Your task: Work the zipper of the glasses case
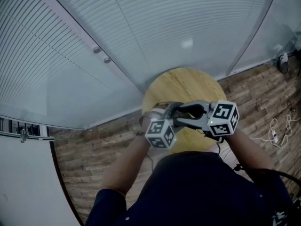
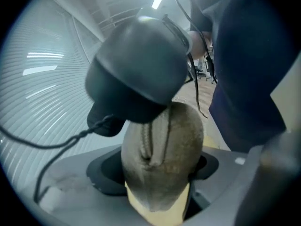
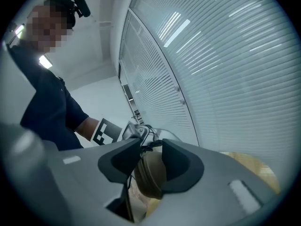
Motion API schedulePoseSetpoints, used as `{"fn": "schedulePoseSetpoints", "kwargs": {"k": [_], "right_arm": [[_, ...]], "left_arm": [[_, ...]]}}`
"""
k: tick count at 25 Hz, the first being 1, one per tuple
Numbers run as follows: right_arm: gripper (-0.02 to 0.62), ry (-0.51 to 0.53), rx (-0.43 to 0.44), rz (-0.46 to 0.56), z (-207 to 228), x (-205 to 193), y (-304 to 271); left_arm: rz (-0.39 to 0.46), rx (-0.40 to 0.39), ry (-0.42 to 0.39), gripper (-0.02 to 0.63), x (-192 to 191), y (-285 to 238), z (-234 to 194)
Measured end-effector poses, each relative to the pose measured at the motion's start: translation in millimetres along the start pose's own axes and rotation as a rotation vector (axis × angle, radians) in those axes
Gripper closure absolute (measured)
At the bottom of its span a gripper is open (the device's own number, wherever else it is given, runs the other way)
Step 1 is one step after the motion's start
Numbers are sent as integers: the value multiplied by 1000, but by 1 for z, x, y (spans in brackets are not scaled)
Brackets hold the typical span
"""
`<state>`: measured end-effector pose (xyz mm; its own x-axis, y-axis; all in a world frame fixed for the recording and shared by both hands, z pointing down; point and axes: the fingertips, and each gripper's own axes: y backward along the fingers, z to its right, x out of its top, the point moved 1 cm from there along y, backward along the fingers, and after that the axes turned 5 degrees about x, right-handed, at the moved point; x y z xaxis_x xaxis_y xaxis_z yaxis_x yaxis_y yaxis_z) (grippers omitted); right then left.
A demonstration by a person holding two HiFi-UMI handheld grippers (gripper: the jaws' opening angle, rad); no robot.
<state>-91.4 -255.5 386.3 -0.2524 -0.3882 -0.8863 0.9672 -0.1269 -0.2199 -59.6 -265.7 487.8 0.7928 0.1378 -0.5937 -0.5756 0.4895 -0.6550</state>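
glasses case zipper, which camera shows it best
The left gripper view: the glasses case fills the centre and its zipper runs plainly down the facing side. The right gripper view shows only one rounded end of the case; the head view hides it behind the marker cubes.

We are holding both grippers close together in front of our body, our left forearm (image 1: pixel 124 166) and right forearm (image 1: pixel 249 147) angling inward. Our left gripper (image 2: pixel 157 168) is pointing downward, its jaws clamping the glasses case (image 2: pixel 174 140) from both sides. Our right gripper (image 3: pixel 151 166) is pointing nearly level toward the left one. Its jaws seem to be pressing on the case's end, though that contact is hard to judge.
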Motion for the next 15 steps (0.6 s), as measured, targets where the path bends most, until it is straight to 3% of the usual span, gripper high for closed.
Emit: {"fn": "schedulePoseSetpoints", "kwargs": {"k": [4,9,15], "right_arm": [[453,-18,27,-22,-4,-5,-7],[528,9,32,37,-7,4,-2],[568,29,15,85,-5,5,7]], "left_arm": [[-45,13,-64,252,-4,0,2],[-42,-7,12,252,-6,2,-1],[-81,-75,57,252,-6,-2,2]]}}
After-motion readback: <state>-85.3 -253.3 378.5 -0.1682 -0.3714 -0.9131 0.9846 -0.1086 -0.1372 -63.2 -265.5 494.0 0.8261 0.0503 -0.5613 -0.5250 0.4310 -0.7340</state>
